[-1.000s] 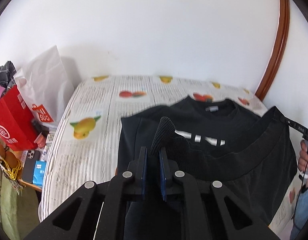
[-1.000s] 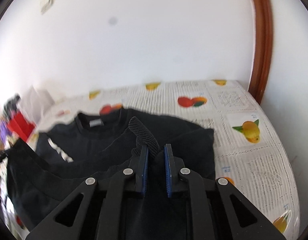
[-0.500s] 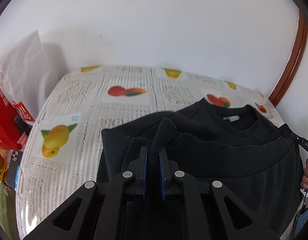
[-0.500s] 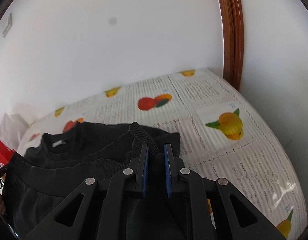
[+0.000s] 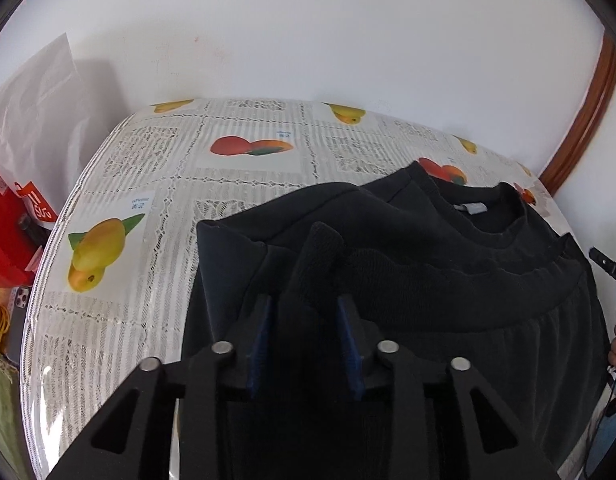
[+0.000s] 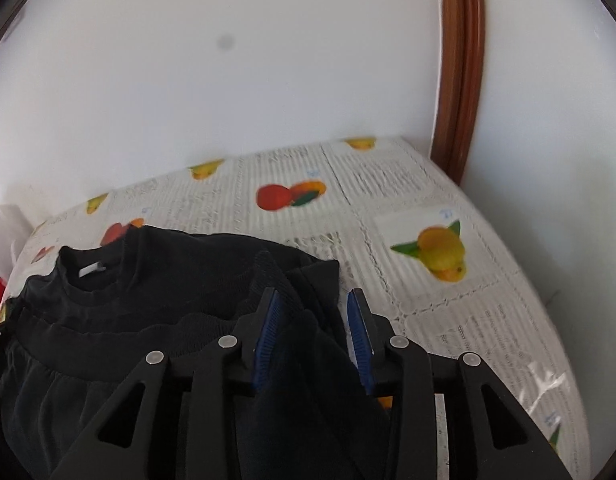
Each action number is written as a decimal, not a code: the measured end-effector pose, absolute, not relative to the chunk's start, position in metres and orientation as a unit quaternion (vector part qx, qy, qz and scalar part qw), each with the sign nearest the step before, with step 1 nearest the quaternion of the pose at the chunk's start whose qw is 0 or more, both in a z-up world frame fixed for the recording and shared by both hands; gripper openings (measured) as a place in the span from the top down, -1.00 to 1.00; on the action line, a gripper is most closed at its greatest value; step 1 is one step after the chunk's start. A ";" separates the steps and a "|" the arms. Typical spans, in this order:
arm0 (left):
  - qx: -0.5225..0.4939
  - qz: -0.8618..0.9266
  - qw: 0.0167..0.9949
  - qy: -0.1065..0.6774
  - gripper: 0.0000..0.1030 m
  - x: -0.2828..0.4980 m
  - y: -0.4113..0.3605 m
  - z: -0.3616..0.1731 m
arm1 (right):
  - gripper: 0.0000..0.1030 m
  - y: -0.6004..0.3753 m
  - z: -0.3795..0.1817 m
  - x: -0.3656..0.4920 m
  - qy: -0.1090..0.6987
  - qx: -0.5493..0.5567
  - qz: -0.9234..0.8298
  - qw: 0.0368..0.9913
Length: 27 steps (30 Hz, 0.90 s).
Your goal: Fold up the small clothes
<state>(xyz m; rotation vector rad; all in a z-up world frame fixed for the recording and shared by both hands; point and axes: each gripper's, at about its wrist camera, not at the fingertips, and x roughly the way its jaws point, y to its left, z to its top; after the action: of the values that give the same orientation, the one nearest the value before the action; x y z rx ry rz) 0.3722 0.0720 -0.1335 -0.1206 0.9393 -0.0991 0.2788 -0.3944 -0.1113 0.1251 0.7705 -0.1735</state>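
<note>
Both claws, left gripper (image 5: 304, 330) and right gripper (image 6: 312, 332), stand released, cloth slack between their fingers. The black sweatshirt (image 5: 448, 264) lies folded hem-to-collar across the frame's lower half (fold apparently laid); next, withdraw cleanly.

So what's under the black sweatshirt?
The black sweatshirt lies on a fruit-print tablecloth, which shows all around it. Its bottom half is folded over its front, hiding that. Anything else beneath is covered.
</note>
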 end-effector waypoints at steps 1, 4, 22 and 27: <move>-0.056 -0.050 0.889 0.452 0.27 0.369 0.071 -0.132 | 0.27 -0.387 -0.107 0.278 0.375 0.051 -0.068 0.923; -0.047 -0.056 0.890 0.451 0.19 0.356 0.068 -0.128 | 0.27 -0.360 -0.106 0.285 0.385 0.008 -0.032 0.922; -0.005 -0.064 0.891 0.450 0.02 0.326 0.068 -0.143 | 0.93 -0.319 -0.114 0.313 0.342 -0.048 0.001 0.939; -0.017 -0.054 0.890 0.453 -0.09 0.322 0.074 -0.146 | 0.92 -0.319 -0.150 0.339 0.415 -0.055 -0.026 0.908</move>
<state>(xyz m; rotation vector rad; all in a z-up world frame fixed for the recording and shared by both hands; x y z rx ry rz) 0.3220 0.0739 -0.1463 -0.0352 0.9409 -0.1114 0.3391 -0.3186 -0.1503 -0.1135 0.8554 -0.0543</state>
